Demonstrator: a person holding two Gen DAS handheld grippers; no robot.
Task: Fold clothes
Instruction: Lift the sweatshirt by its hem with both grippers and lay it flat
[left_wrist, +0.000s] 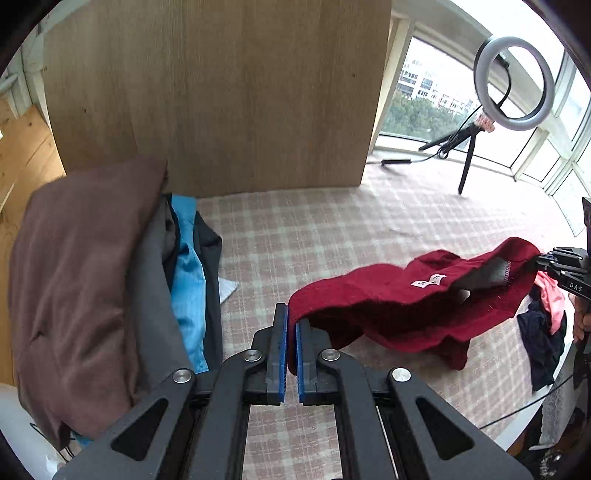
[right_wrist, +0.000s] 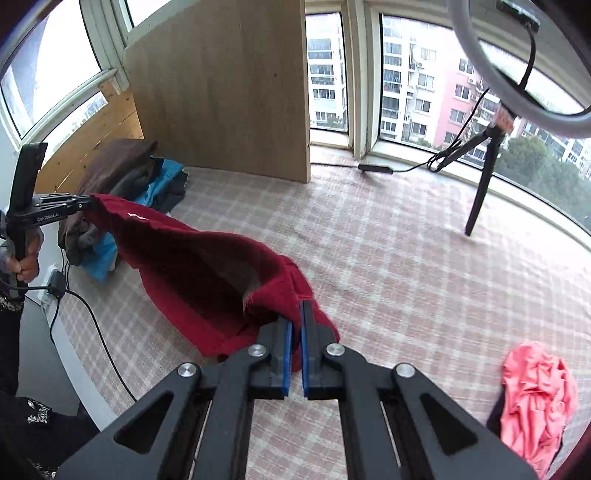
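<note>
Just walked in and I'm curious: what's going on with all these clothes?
A person is folding laundry with two handheld grippers. The left gripper and the right gripper are each shut on an end of a dark red knit garment, holding it stretched above the plaid-covered surface. A stack of folded clothes sits by the wooden panel; a pink garment lies unfolded at the side.

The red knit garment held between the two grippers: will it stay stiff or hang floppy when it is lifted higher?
Probably floppy: the red knit garment sags between the left gripper and the right gripper. It seems light, since small pinches hold it. The fuzzy knit likely resists slipping on the blue pads.
</note>
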